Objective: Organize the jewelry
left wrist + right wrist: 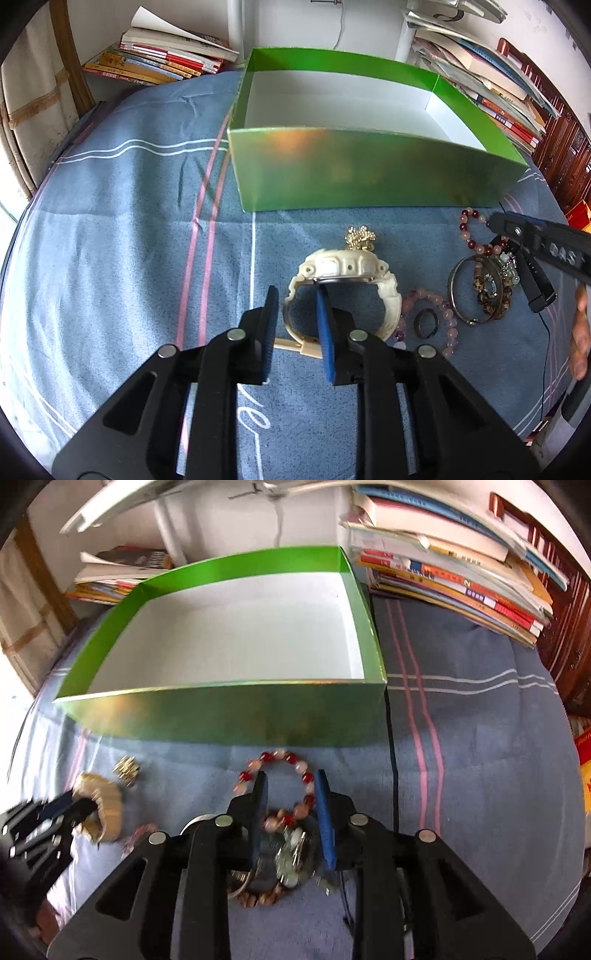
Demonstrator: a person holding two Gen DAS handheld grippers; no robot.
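Left gripper (295, 314), jaws spread, straddles the cream watch's (341, 275) strap just before the green box (369, 173). Right gripper (290, 801), jaws spread, hovers around a red-and-pink bead bracelet (291, 764) near the box's front wall

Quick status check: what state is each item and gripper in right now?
green box: open, nothing inside
white watch: on the cloth, strap between left fingers
left gripper: open
right gripper: open over the bracelets
red-and-pink bead bracelet: on the cloth
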